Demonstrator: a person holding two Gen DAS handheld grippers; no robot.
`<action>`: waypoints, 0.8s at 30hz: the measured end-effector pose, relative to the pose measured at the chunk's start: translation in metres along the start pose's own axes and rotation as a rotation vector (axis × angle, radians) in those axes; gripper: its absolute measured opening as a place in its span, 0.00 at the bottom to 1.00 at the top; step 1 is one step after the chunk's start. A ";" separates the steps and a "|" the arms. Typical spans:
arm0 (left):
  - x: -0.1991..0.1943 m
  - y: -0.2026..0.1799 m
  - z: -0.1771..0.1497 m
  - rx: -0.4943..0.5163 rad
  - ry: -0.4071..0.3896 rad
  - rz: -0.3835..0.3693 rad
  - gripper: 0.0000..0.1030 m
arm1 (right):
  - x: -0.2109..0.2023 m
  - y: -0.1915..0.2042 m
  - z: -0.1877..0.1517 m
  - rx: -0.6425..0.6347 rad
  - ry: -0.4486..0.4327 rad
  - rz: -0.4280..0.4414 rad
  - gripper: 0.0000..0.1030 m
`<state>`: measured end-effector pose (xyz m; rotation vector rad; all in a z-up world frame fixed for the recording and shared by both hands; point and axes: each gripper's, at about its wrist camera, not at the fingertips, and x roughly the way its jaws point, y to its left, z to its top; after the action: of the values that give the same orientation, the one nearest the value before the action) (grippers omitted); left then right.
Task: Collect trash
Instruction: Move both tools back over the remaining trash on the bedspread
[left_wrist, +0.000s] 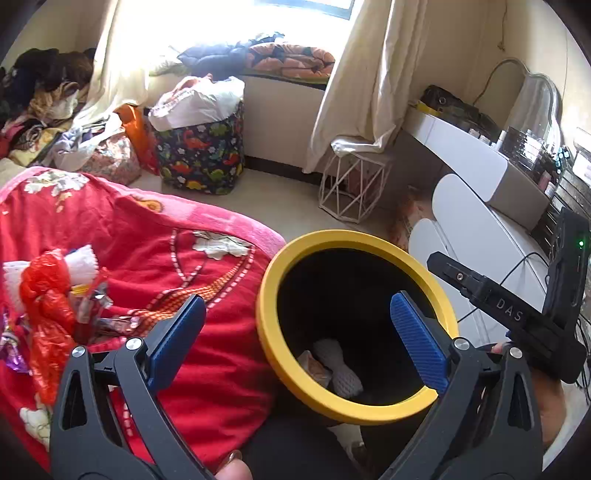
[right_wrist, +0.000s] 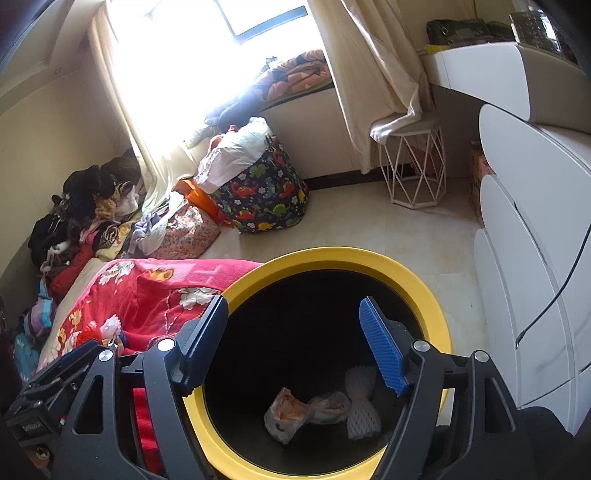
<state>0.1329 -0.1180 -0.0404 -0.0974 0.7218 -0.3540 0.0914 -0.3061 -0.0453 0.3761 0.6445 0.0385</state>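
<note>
A black bin with a yellow rim (left_wrist: 275, 354) (right_wrist: 436, 295) stands beside the bed. Inside lie a white foam net (right_wrist: 362, 406) (left_wrist: 340, 365) and crumpled clear wrappers (right_wrist: 291, 410). My left gripper (left_wrist: 295, 332) is open and empty, over the bin's left rim and the red blanket (left_wrist: 207, 280). My right gripper (right_wrist: 291, 343) is open and empty, right above the bin's mouth; it also shows in the left wrist view (left_wrist: 498, 306). A pile of trash lies on the blanket at the left: a red plastic bag (left_wrist: 44, 295), white foam (left_wrist: 81, 262) and shiny wrappers (left_wrist: 11, 347).
A dinosaur-print basket (left_wrist: 201, 155) (right_wrist: 262, 199) and clothes piles stand by the window. A white wire stool (left_wrist: 354, 184) (right_wrist: 417, 170) stands under the curtain. White drawers (right_wrist: 524, 277) and a desk (left_wrist: 476, 162) line the right side, with a cable hanging.
</note>
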 end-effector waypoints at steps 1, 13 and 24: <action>-0.003 0.003 0.000 -0.003 -0.006 0.007 0.89 | -0.001 0.003 -0.001 -0.011 -0.004 0.004 0.70; -0.040 0.042 0.005 -0.072 -0.095 0.069 0.89 | -0.006 0.046 -0.010 -0.111 -0.040 0.079 0.75; -0.062 0.073 0.004 -0.116 -0.137 0.125 0.89 | -0.016 0.087 -0.027 -0.192 -0.041 0.175 0.77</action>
<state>0.1136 -0.0284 -0.0136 -0.1839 0.6090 -0.1837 0.0699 -0.2189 -0.0254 0.2460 0.5605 0.2575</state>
